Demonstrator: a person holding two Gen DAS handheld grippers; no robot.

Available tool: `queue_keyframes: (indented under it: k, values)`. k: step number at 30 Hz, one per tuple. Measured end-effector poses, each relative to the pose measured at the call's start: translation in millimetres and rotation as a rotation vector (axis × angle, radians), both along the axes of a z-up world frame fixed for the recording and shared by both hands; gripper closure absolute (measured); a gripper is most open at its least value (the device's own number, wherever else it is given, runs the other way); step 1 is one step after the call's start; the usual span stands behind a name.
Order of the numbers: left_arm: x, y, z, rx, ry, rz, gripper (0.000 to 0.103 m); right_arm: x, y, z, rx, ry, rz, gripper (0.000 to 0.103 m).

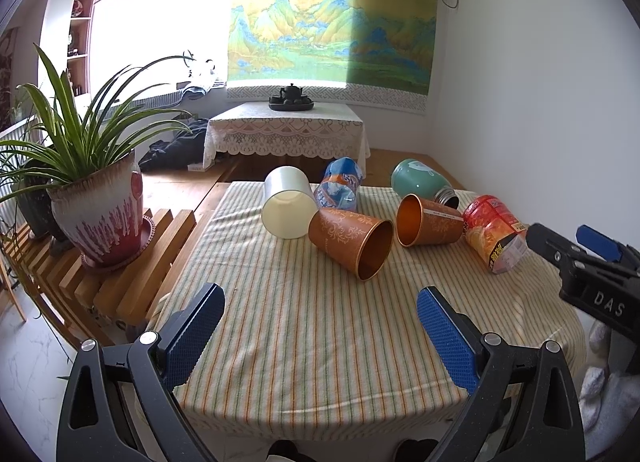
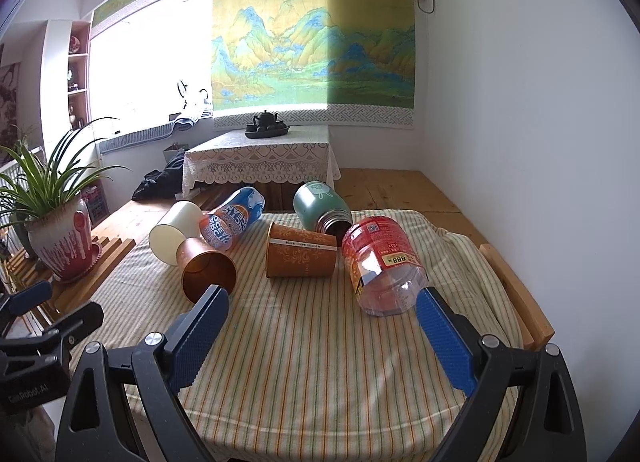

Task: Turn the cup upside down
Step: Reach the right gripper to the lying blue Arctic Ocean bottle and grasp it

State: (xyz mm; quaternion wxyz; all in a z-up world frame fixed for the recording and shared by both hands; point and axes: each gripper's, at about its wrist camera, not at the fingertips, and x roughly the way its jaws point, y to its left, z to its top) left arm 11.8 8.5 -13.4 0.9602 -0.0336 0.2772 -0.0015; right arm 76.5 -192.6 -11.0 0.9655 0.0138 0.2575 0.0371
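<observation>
Both tongs, left gripper (image 1: 320, 326) and right gripper (image 2: 322, 328), are wide open and empty; two orange cups (image 1: 352, 242) (image 1: 430, 220) lie on their sides on the striped cloth (image 1: 320, 342).

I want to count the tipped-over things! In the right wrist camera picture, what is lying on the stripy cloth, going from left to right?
White cup → brown cup with its mouth toward the camera → blue bottle → brown cup with a white band → green flask → red jar.
</observation>
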Motion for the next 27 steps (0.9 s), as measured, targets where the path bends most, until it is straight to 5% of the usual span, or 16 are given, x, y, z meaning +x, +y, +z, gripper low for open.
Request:
queue_keyframes:
  k: [20, 27]
  values:
    - [20.2, 41.1, -9.2, -0.009, 0.02, 0.058, 0.004, 133.0, 38.3, 25.5, 0.087, 0.148, 0.142, 0.01]
    - [31.6, 54.0, -17.1, -0.006, 0.03, 0.073, 0.004, 202.2, 65.9, 22.9, 0.109, 0.313, 0.211, 0.01]
